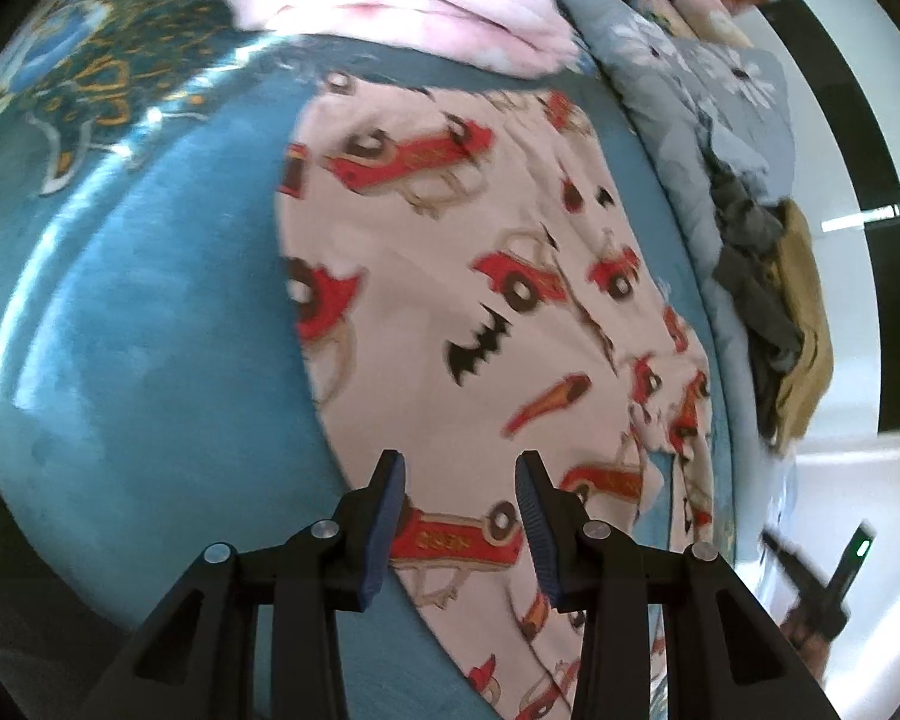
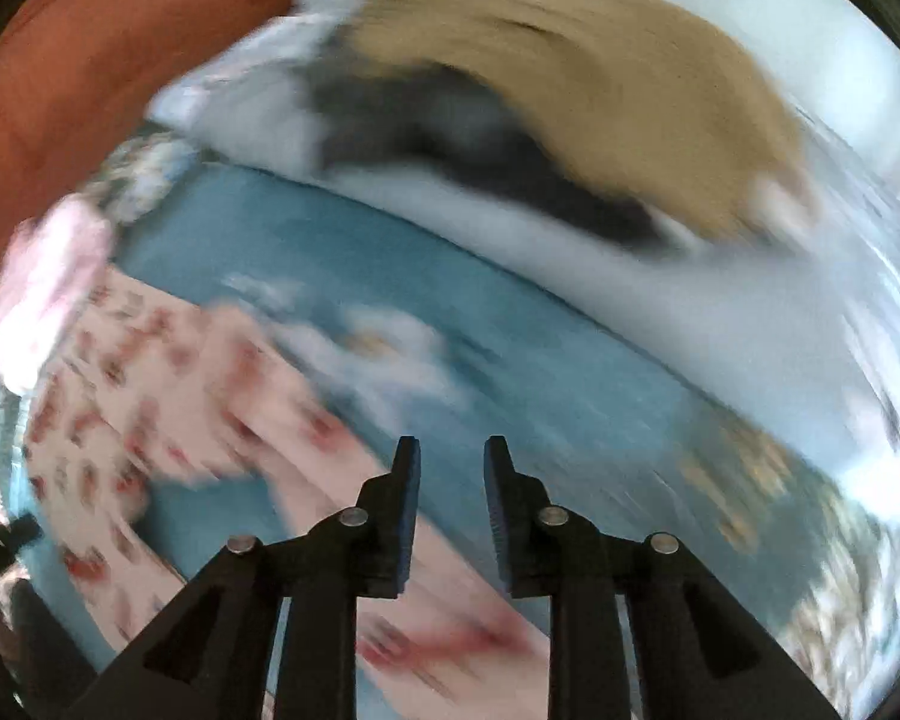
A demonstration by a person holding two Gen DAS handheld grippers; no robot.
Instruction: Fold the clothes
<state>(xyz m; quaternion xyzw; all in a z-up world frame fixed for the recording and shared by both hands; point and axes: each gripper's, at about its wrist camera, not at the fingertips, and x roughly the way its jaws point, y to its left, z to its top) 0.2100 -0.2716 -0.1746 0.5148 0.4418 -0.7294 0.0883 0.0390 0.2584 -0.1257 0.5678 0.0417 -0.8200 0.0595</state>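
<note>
A pale pink garment printed with red cars and black bats [image 1: 450, 276] lies spread flat on a blue bedspread [image 1: 150, 330]. My left gripper [image 1: 459, 468] is open and empty, hovering just above the garment's near edge. In the right wrist view, which is heavily blurred, the same printed garment [image 2: 198, 396] lies at the lower left. My right gripper [image 2: 450, 450] is open and empty above the blue bedspread [image 2: 450, 312], beside the garment's edge. The right gripper also shows blurred at the far right of the left wrist view [image 1: 822, 570].
A folded pink cloth [image 1: 402, 0] lies at the far end of the bed. A grey floral quilt [image 1: 708, 96] runs along the right side, with a dark grey garment [image 1: 750, 276] and a tan garment [image 1: 804, 324] piled on it. An orange headboard [image 2: 90, 60] stands behind.
</note>
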